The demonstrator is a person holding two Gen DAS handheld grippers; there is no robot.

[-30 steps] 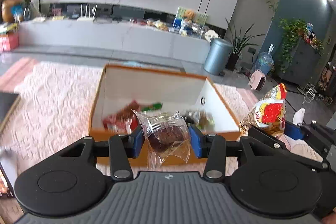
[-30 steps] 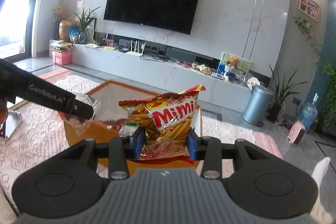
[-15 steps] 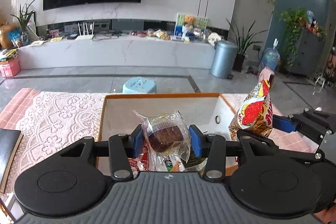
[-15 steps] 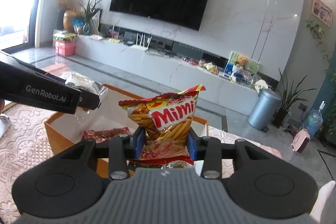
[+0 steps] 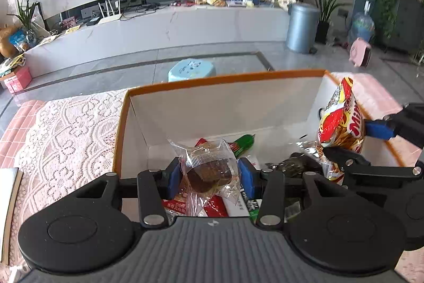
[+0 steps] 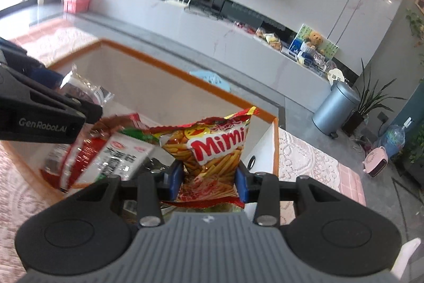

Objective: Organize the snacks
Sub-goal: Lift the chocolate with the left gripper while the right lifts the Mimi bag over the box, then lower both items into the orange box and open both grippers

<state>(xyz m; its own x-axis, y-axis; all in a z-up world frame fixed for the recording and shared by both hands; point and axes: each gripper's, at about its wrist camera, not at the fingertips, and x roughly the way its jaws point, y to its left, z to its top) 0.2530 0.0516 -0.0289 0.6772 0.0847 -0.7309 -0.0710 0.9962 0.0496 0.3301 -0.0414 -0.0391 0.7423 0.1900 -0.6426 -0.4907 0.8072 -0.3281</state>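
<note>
My left gripper [image 5: 208,178] is shut on a clear-wrapped brown cake [image 5: 206,171], held over the near side of an orange-rimmed white box [image 5: 225,102]. The right gripper [image 6: 209,182] is shut on a red and yellow Mimi snack bag [image 6: 212,147], which also hangs over the box [image 6: 190,81] toward its right end. In the left wrist view the Mimi bag [image 5: 341,123] and the right gripper [image 5: 352,147] show at the right. In the right wrist view the left gripper [image 6: 79,100] and its cake [image 6: 82,90] show at the left. Several snack packets [image 6: 111,153] lie inside the box.
The box sits on a pink lace cloth [image 5: 66,131] over a table. A book edge [image 5: 10,192] lies at the near left. Beyond the table are a blue stool [image 5: 192,69], a grey bin [image 5: 302,28] and a long white TV bench [image 5: 159,28].
Both grippers have moved forward and down over the box, each still holding its snack. The box now looks larger and its contents lie right under the fingers.
</note>
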